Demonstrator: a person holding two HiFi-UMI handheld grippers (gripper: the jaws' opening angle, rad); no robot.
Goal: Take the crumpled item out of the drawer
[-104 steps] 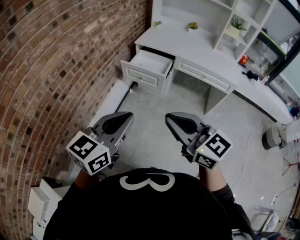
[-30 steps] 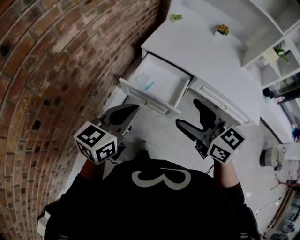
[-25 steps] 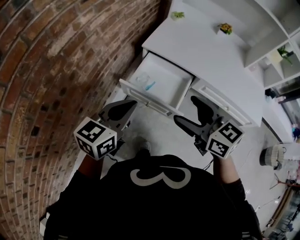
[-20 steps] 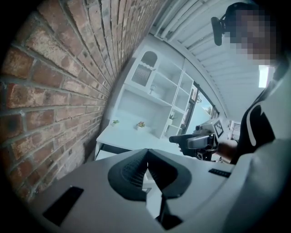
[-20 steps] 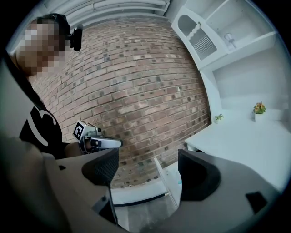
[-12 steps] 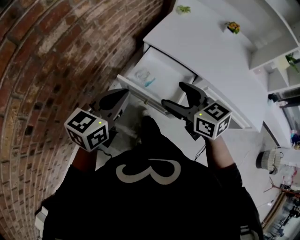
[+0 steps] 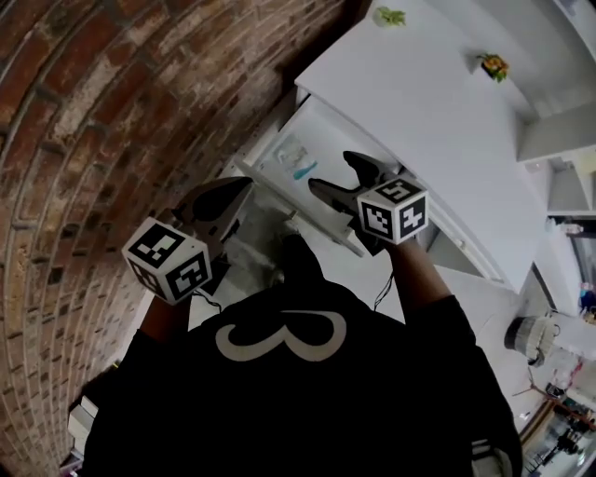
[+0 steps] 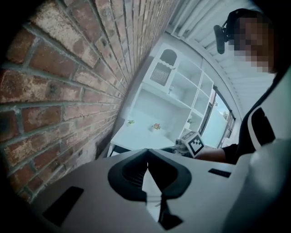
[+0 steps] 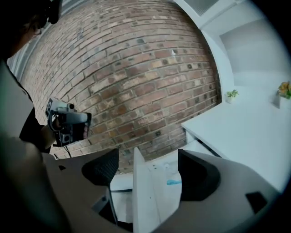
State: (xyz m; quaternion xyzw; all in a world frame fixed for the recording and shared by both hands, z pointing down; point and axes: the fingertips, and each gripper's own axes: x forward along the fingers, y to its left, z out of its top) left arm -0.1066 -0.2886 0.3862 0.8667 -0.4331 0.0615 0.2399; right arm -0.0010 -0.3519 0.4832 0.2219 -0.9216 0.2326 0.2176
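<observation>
Count: 2 hand-held grippers, 1 open drawer (image 7: 328, 149), 1 crumpled item (image 7: 291, 149), 2 small potted plants (image 7: 389, 16) on the white counter (image 7: 419, 88). Brick wall (image 7: 112, 112) runs along the person's left.

Drawer: pulled out from under the counter, at the end next to the wall. The crumpled item is inside, pale/clear, lying on the drawer floor toward the wall side. A blue bit (image 7: 304, 172) lies right against it; can't tell if it's part of the same thing. Nothing else in there that I can make out. In the right gripper view only the blue bit shows clearly.

Left hand-held gripper (image 7: 240, 187): jaws together, pads meeting along one line, nothing between them. It's low and outside the drawer, near the front corner on the wall side, not touching it as far as I can see.

Right hand-held gripper (image 7: 331, 174): jaws wide apart, holding nothing. It hangs over the drawer's front edge. In its own view the drawer's front panel (image 9: 141, 191) stands edge-on in the gap, nearer the left pad, and neither pad is clamped on it. Drawer interior and the crumpled item lie beyond the jaws, apart from them. Its marker cube (image 7: 393, 210) faces up at the head camera.
</observation>
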